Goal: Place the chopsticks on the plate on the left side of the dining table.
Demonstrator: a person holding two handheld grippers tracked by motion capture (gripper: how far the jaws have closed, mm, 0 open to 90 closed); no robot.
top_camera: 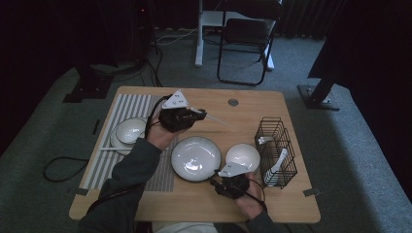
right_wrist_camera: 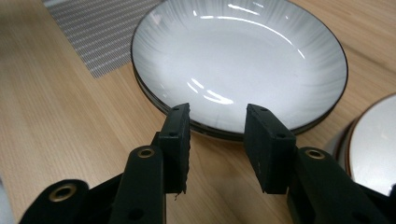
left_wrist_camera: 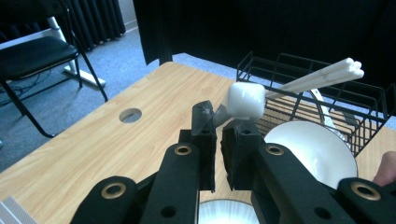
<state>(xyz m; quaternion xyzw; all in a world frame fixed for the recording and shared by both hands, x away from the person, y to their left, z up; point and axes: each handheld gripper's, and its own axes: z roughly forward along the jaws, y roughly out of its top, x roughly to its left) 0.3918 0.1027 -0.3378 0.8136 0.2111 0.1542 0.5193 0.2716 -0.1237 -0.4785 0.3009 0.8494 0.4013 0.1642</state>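
My left gripper [top_camera: 200,115] hovers over the middle of the table behind the large plate, shut on a pair of white chopsticks [top_camera: 216,119] whose tips point right, toward the black wire basket [top_camera: 276,145]. In the left gripper view the jaws [left_wrist_camera: 219,122] pinch the chopsticks' thick end and the sticks [left_wrist_camera: 322,77] run out over the basket [left_wrist_camera: 327,100]. My right gripper [top_camera: 217,175] rests low at the front right, open, with nothing held. Its jaws [right_wrist_camera: 217,122] stand at the near rim of the large grey-white plate [right_wrist_camera: 243,60].
The large plate [top_camera: 196,158] lies mid-table, with a small white bowl [top_camera: 242,156] to its right. The basket holds a white spoon [top_camera: 279,162]. At the left, another bowl [top_camera: 131,130] sits on a plate on a striped placemat [top_camera: 127,104]. A folding chair [top_camera: 245,36] stands beyond the table.
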